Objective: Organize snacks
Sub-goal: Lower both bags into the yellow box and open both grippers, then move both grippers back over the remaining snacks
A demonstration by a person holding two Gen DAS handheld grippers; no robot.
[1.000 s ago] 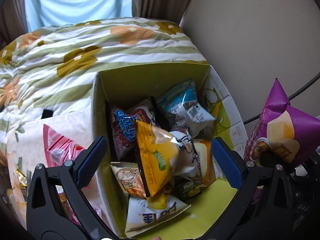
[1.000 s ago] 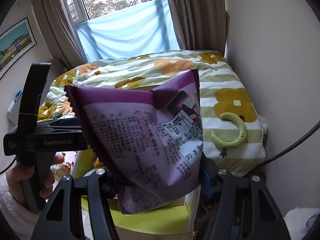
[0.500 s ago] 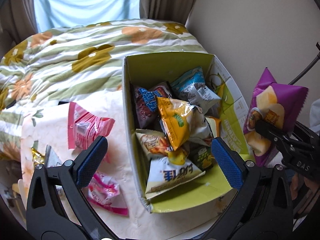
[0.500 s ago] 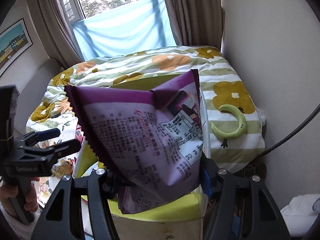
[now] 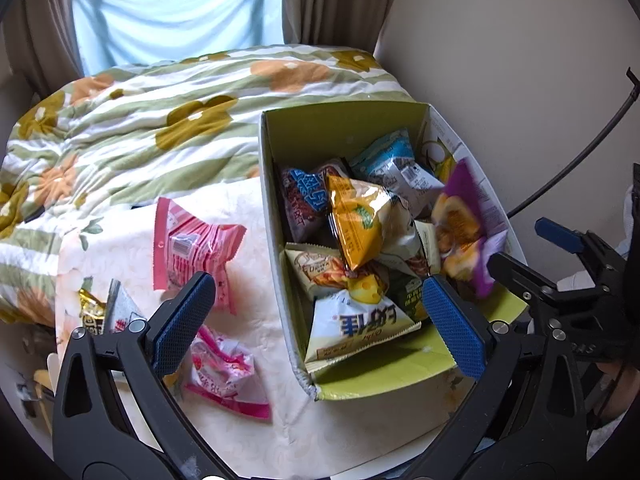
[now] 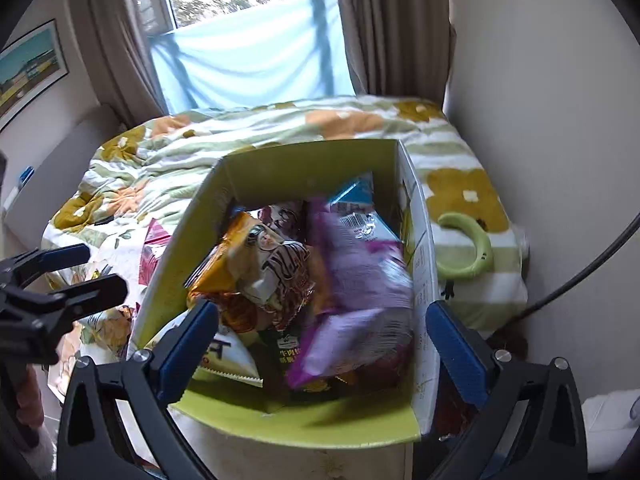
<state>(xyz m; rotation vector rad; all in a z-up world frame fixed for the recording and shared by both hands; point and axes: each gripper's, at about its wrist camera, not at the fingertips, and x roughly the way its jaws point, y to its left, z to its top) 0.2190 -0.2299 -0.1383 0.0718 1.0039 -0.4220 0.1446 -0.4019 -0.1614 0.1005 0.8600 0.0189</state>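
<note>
Box (image 5: 272, 184) is matt cardboard, green inside w/ a raw grey cut edge. Purple bag (image 6: 360, 280) looks like glossy plastic film, prob foil-lined but it's blurred so can't swear. Yellow bag (image 5: 360, 216) is shiny crinkly film, pink packs (image 5: 192, 248) same deal. Desk (image 5: 256, 360) cover is smooth cloth w/ a faint woven pattern. Bed quilt (image 5: 160, 120) is soft matt fabric. Left tool (image 5: 320, 316) is black matt plastic, blue rough-textured pads, small metal bolts.

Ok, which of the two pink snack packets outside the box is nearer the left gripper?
The crumpled pink packet, just beyond the left gripper; the flatter striped pink packet lies farther off.
</note>
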